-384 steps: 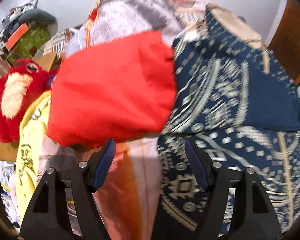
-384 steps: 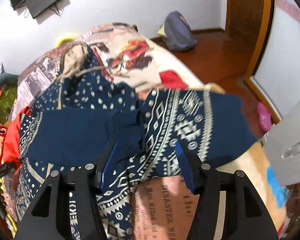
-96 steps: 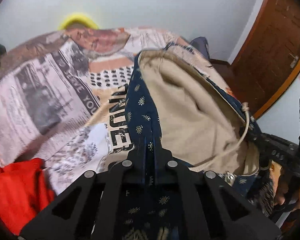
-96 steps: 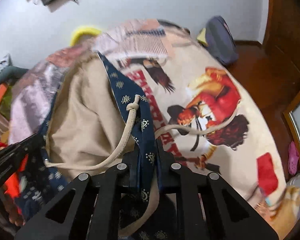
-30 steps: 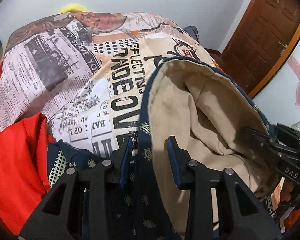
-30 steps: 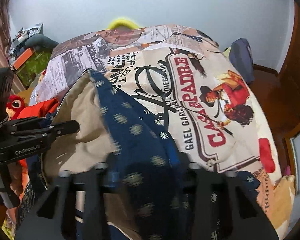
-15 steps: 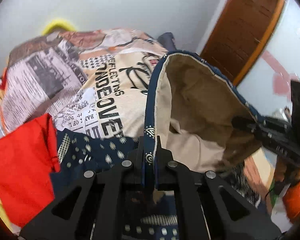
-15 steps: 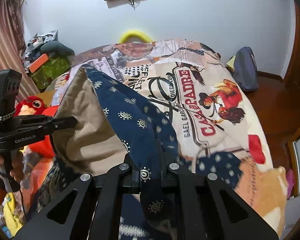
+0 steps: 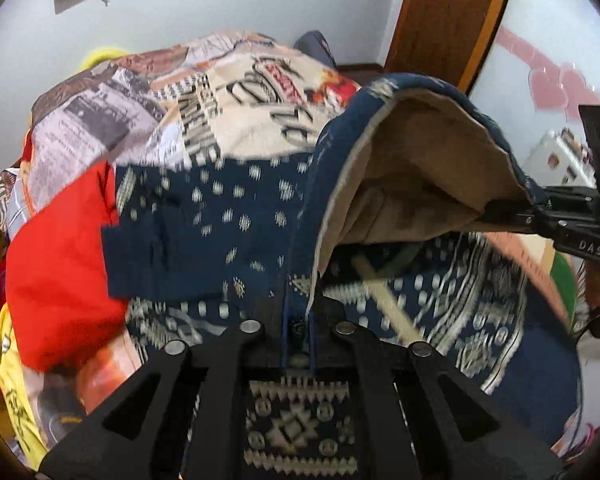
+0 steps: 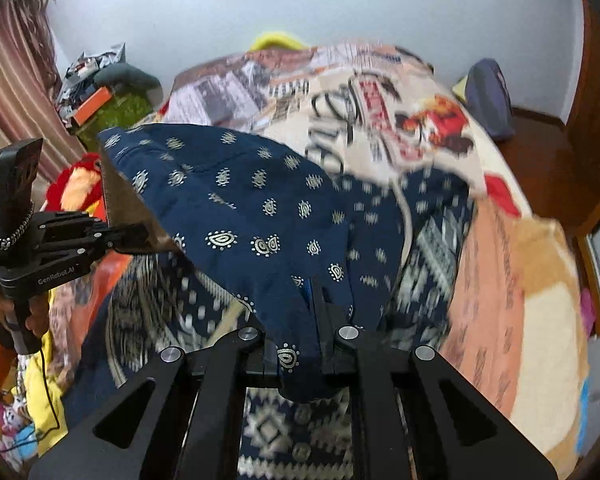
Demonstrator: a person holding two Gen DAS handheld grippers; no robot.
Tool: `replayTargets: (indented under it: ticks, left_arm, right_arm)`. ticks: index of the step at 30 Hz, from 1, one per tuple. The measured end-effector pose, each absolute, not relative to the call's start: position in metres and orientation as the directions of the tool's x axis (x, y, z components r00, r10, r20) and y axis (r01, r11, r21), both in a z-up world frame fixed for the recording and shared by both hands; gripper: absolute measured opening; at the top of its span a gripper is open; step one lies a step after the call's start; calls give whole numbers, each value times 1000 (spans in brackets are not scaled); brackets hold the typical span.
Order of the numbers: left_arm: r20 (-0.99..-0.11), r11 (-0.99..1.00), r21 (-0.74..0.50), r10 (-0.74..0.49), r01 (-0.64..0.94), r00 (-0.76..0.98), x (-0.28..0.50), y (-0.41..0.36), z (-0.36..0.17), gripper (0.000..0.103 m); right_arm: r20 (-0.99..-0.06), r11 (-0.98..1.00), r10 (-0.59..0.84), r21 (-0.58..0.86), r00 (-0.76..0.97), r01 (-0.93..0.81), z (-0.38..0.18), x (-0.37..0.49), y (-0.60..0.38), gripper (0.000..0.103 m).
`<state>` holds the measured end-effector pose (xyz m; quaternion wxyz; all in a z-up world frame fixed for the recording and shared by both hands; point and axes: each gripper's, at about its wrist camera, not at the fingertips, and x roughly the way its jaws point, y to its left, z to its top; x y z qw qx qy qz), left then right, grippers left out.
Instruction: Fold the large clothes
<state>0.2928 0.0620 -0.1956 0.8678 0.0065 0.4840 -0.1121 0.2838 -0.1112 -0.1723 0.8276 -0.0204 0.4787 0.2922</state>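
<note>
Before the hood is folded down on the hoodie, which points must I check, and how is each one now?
1. Left gripper shut on hood edge: ok.
2. Right gripper shut on hood: ok.
3. Hood lifted off the hoodie body: ok.
4. Hoodie body lies flat: cannot tell, blurred.
5. Drawstring clear of the fold: not ok, it crosses the body under the hood.
6. Red garment apart from hoodie: not ok, they touch.

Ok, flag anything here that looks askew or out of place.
The hoodie's cord trails loose across the patterned body under the lifted hood; it could get folded in. A red garment overlaps the hoodie's left edge.
</note>
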Motion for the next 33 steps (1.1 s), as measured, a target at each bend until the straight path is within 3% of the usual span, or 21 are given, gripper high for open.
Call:
replayTargets:
  ticks: [5,11,13,15,21,26,33]
  left_arm:
    - [-879,981,-73,-149,180,453,272,64,-227,10]
    - [-898,984,-47,-116,169,425,245,67,-245,39]
    - [-896,986,-45,-112,162,431,235,72,-244,41]
    - [-895,987,-54,-114,150,431,226,79,-240,41]
    - [-862,994,-32,-80,104,501,216,101,-207,42]
    - [-814,997,-18,-60,79,577,237,107,-169,49]
    - [-749,991,-38,-112,127,653,281,82,-133,53]
  right_arm:
    - [-833,830,443,240,333,-503,-191,266,-109,10]
    - [-846,841,422,231,326,-489,-201,254,-110,14]
    - [-863,844,403,223,303,-488,-201,249,-111,37]
    - [-861,840,408,224,303,-495,-198,240,-115,46]
    - [-850,847,394,188,350,-498,-178,228,-130,46]
    - [-810,855,424,210,406,-474,-152,239,-138,46]
    - [-754,860,459,244,470,-449,-130,266,-123,52]
